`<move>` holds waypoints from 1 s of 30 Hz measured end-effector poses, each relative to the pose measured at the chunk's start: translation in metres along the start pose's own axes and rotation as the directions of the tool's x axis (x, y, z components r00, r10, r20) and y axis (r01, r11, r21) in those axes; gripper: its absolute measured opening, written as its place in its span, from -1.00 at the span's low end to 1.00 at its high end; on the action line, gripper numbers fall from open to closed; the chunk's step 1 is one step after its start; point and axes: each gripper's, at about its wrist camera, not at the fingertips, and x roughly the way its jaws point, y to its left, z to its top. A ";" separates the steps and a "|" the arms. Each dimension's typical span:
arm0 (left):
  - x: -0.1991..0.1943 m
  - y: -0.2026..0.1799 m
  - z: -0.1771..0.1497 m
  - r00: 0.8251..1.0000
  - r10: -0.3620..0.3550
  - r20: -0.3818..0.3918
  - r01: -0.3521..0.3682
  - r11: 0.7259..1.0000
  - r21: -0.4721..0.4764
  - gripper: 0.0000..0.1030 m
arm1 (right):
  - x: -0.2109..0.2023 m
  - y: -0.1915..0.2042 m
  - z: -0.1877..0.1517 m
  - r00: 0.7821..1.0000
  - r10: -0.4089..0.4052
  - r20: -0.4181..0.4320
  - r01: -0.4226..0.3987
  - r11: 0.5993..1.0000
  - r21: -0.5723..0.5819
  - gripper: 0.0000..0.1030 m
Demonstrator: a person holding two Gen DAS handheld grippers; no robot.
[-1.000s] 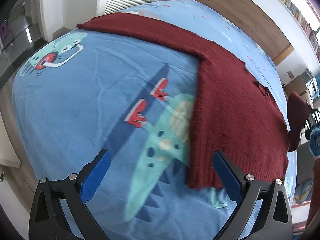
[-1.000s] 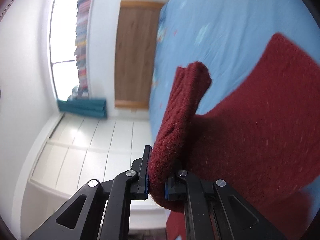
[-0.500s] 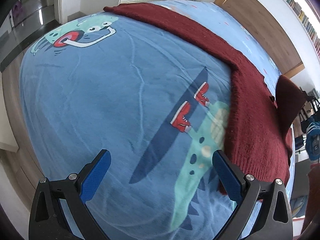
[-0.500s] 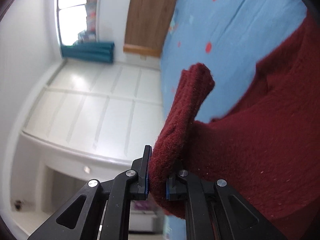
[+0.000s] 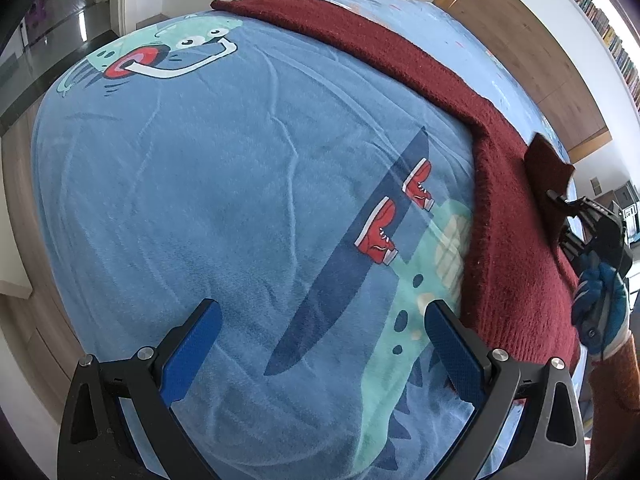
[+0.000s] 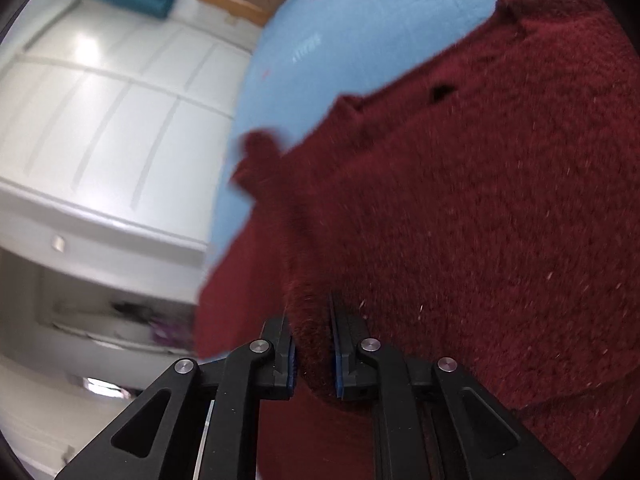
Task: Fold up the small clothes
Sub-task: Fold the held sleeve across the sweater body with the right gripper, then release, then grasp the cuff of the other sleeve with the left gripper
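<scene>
Since a second ago we are swinging the right gripper (image 6: 313, 354) over the sweater (image 6: 480, 208), fingers pinching its sleeve; it is lying on the bed's (image 5: 208, 200) right side. Our left gripper (image 5: 320, 354) is hovering, fingers spread wide.

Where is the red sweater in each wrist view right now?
Left wrist: the red sweater runs from top centre down the right side, beyond the open left gripper.
Right wrist: it fills the right half, a fold pinched in the right gripper.
Shared landmark: the blue bedsheet.
</scene>
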 end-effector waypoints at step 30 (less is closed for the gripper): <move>0.017 -0.012 0.039 0.999 -0.038 0.010 0.038 0.999 0.017 0.95 | -0.019 0.033 -0.072 0.931 -0.342 0.123 0.362 0.841 -0.401 0.32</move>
